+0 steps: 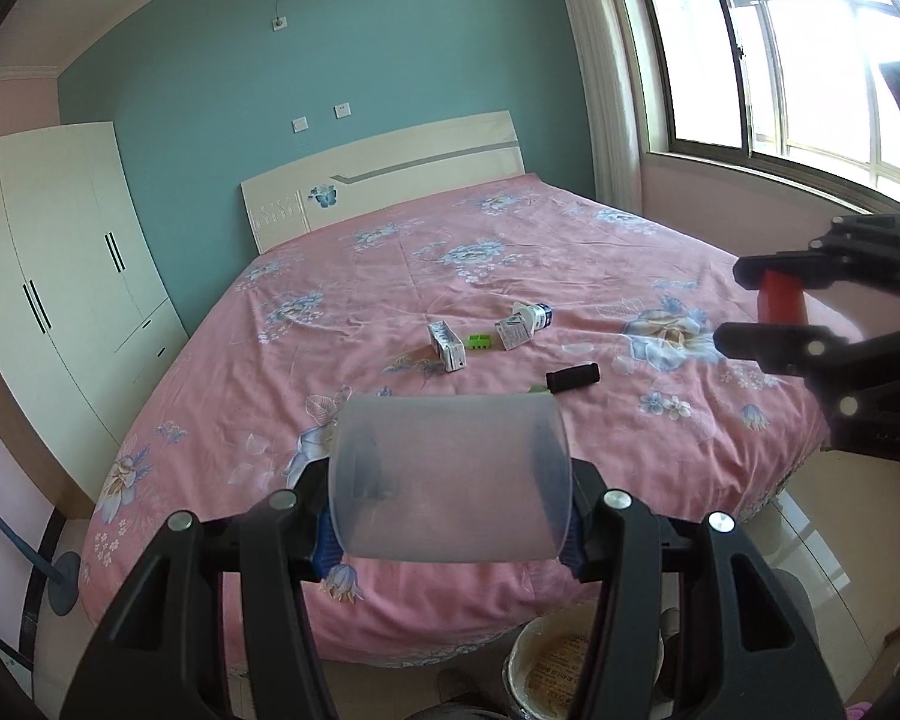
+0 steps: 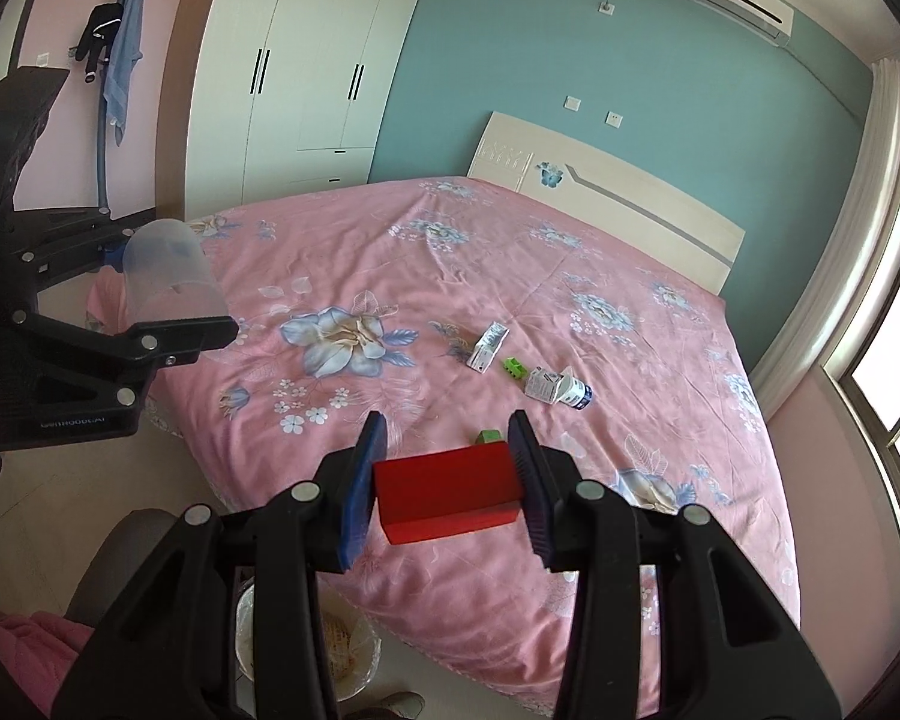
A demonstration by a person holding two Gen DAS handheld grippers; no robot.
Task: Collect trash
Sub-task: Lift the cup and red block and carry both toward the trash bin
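Observation:
My left gripper point(image 1: 450, 516) is shut on a translucent plastic cup point(image 1: 450, 480), held above the foot of the pink bed; cup point(image 2: 168, 282) and left gripper point(image 2: 168, 312) also show in the right wrist view. My right gripper point(image 2: 447, 480) is shut on a red block point(image 2: 447, 498); that right gripper point(image 1: 744, 306) and red block point(image 1: 780, 300) show in the left wrist view. On the bed lie a white carton point(image 1: 447, 345), a green piece point(image 1: 479, 342), a crumpled carton with a dark cap point(image 1: 525, 324) and a black cylinder point(image 1: 573, 376).
A waste bin point(image 1: 561, 666) stands on the floor at the bed's foot, below both grippers; it also shows in the right wrist view point(image 2: 330, 654). A white wardrobe point(image 1: 60, 276) is left of the bed point(image 1: 390, 276), a window point(image 1: 810, 48) to the right.

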